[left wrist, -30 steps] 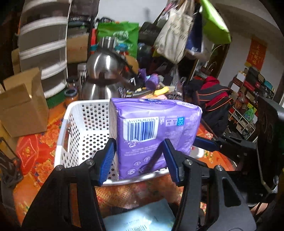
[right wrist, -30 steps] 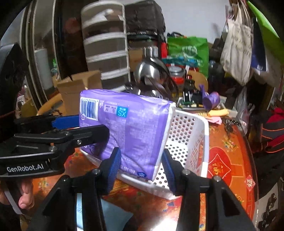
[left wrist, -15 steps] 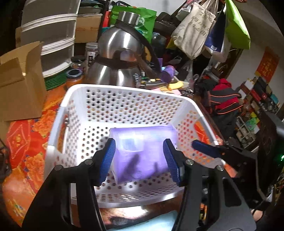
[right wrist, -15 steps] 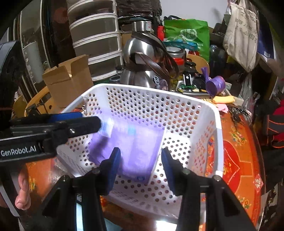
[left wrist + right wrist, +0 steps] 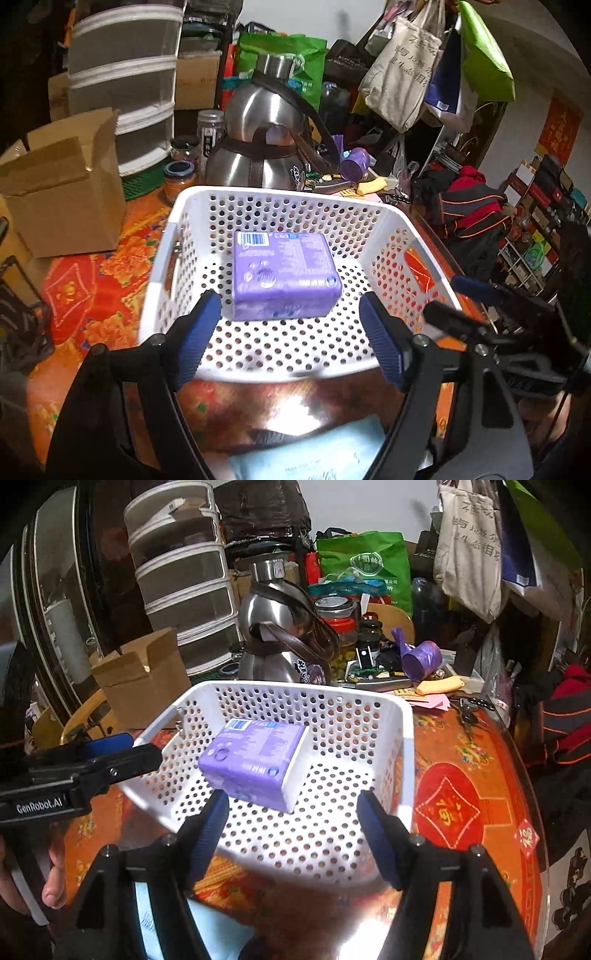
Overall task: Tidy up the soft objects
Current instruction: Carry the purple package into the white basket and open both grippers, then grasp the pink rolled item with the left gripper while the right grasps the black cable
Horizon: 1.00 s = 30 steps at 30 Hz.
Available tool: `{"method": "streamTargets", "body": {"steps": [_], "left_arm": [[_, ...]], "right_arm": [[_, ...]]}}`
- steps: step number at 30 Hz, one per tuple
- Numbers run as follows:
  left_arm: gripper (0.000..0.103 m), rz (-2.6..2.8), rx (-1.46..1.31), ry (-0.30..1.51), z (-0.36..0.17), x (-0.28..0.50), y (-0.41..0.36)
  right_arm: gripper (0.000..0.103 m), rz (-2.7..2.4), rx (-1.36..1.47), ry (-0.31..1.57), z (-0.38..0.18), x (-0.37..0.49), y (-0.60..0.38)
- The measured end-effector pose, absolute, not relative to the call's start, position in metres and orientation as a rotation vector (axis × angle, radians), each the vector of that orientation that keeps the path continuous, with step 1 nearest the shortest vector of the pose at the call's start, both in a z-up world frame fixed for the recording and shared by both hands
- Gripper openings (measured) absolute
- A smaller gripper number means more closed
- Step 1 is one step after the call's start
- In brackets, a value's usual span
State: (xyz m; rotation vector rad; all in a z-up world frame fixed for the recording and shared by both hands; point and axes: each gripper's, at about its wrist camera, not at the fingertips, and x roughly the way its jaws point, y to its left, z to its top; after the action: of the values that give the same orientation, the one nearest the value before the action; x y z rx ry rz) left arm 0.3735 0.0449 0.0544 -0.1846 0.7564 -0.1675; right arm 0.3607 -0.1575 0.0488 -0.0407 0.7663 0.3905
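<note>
One desk (image 5: 92, 291) with a red floral cover, and on it one white perforated plastic basket (image 5: 369, 212). Inside lies one purple soft pack (image 5: 284, 273), flat on the basket floor. Two grippers, left gripper (image 5: 291, 334) and right gripper (image 5: 293, 825), both with jaws opening, holding nothing, pack lying clear beyond the fingertips.

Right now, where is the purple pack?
The purple pack lies flat on the floor of the white basket, centred in both wrist views, in front of the steel kettle.
</note>
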Motion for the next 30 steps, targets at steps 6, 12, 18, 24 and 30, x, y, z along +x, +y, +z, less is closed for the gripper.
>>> {"method": "streamTargets", "body": {"steps": [6,12,18,24,30], "left_arm": [[0.075,-0.148,-0.121,0.702,0.068,0.31,0.039],[0.085,-0.119,-0.079,0.651,0.056,0.23,0.042],[0.086,-0.058,-0.105,0.676,0.003,0.18,0.067],[0.086,-0.02,-0.141,0.761,-0.053,0.195,0.089],[0.086,-0.047,-0.152,0.758,-0.063,0.199,0.092]], "right_arm": [[0.071,0.383,-0.004,0.736,0.061,0.323,-0.173],[0.079,0.4,-0.003,0.701,0.043,0.262,-0.195],[0.079,0.343,0.008,0.748,-0.006,0.217,-0.23],[0.058,0.33,0.083,0.838,-0.049,0.216,-0.258],[0.032,0.342,0.057,0.904,-0.071,0.224,-0.253]]}}
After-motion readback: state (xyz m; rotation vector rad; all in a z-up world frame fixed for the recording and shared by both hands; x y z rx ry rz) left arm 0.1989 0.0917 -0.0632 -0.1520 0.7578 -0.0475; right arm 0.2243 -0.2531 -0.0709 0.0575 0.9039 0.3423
